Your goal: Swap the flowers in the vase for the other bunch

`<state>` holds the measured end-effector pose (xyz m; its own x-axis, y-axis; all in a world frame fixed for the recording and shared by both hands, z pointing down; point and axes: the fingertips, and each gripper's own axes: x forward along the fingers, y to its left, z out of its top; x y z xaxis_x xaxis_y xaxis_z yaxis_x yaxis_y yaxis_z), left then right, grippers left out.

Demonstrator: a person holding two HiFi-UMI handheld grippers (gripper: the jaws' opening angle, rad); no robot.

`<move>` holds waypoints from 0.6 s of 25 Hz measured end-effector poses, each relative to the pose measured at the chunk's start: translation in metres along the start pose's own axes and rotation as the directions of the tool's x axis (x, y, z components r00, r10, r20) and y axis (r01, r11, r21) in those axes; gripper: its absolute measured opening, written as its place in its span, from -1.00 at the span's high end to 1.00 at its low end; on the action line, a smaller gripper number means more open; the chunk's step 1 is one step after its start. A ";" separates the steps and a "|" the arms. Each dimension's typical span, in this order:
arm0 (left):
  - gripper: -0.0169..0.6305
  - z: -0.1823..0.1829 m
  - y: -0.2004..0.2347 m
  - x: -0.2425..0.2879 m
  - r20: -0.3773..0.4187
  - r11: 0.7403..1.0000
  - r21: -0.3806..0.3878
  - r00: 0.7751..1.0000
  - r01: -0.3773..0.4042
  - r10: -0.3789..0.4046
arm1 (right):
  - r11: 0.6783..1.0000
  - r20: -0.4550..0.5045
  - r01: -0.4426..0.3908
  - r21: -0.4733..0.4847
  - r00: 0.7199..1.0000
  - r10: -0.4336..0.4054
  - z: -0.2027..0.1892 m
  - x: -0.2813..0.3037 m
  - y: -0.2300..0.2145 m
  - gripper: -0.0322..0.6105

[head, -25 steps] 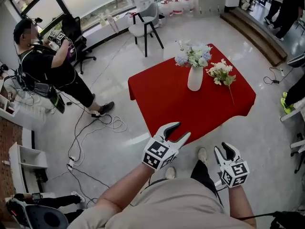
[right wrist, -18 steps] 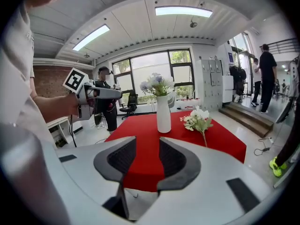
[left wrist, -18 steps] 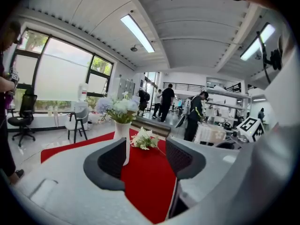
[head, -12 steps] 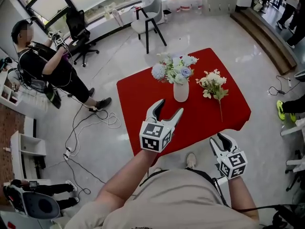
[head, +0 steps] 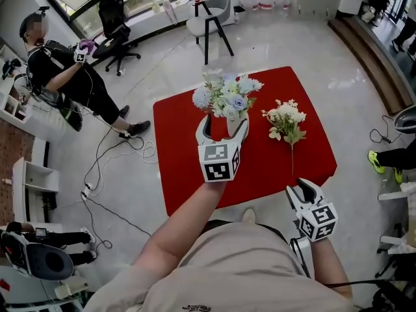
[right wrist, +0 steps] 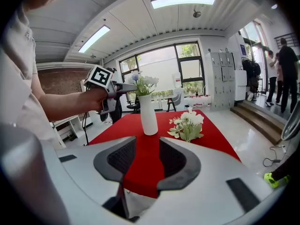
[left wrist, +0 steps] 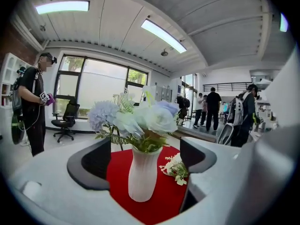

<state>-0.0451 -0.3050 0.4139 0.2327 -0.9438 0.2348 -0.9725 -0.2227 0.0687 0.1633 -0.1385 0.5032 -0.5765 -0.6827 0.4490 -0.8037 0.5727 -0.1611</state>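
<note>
A white vase [head: 232, 123] with pale blue and white flowers [head: 224, 95] stands mid-table on the red cloth [head: 182, 148]. My left gripper [head: 225, 123] reaches over the table to it; its jaws are opening. In the left gripper view the vase [left wrist: 142, 176] stands in the gap between the pads, touching neither. The other bunch, white flowers [head: 284, 117] with a long stem, lies flat to the vase's right and shows as the white bunch [right wrist: 188, 124] in the right gripper view. My right gripper [head: 301, 188] hangs off the table's near edge, jaws a little apart around nothing.
A person in black [head: 62, 77] stands at the left by an office chair [head: 117, 25]. Cables [head: 107, 168] trail across the floor left of the table. Another chair [head: 211, 18] stands behind the table. Several people [left wrist: 213, 107] stand far right.
My left gripper has swung forward over the table up to the vase, and its jaws have spread wider. The right gripper has come closer to the table's near edge.
</note>
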 end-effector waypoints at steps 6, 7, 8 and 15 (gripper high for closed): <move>-0.50 -0.008 -0.003 0.034 0.011 0.996 -0.058 0.998 -0.067 0.068 | 1.000 -0.021 -0.020 0.019 1.000 0.020 -0.006 0.002 -0.022 0.40; -0.49 -0.006 -0.002 0.037 0.020 0.995 -0.065 0.997 -0.077 0.079 | 0.999 -0.024 -0.023 0.022 0.999 0.024 -0.008 0.001 -0.023 0.41; -0.49 -0.003 -0.001 0.041 0.029 0.994 -0.075 0.996 -0.085 0.087 | 0.999 -0.029 -0.025 0.023 0.999 0.026 -0.009 -0.001 -0.025 0.41; -0.49 0.005 0.009 0.058 0.055 0.987 -0.121 0.992 -0.103 0.110 | 0.999 -0.034 -0.019 0.042 0.999 0.021 -0.019 -0.002 -0.043 0.41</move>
<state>-0.0401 -0.3628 0.4236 0.1234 -0.9746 0.1869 -0.9825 -0.0934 0.1614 0.2018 -0.1531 0.5256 -0.5876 -0.6550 0.4750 -0.7980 0.5663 -0.2062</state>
